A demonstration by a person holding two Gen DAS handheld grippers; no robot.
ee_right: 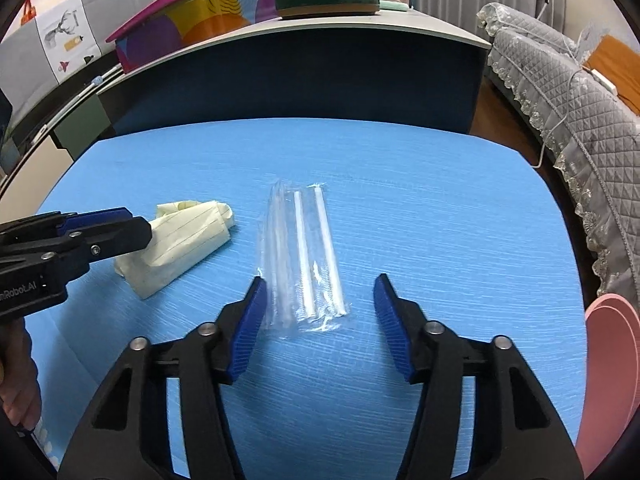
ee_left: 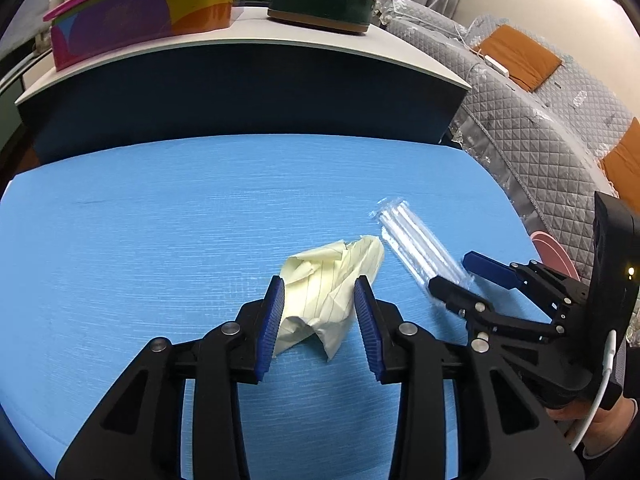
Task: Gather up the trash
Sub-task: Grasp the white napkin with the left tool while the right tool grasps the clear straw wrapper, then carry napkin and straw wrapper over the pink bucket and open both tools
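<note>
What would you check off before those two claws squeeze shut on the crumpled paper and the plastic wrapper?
1. Left claw open around the crumpled paper: ok.
2. Paper between its blue pads: ok; contact cannot tell.
3. Right claw open: ok.
4. Clear straw wrapper between the right pads: ok, though nearer the left pad.
5. Claws apart from each other: ok.
6. Trash container: cannot tell; only a pink rim shows at the blue table edge.
</note>
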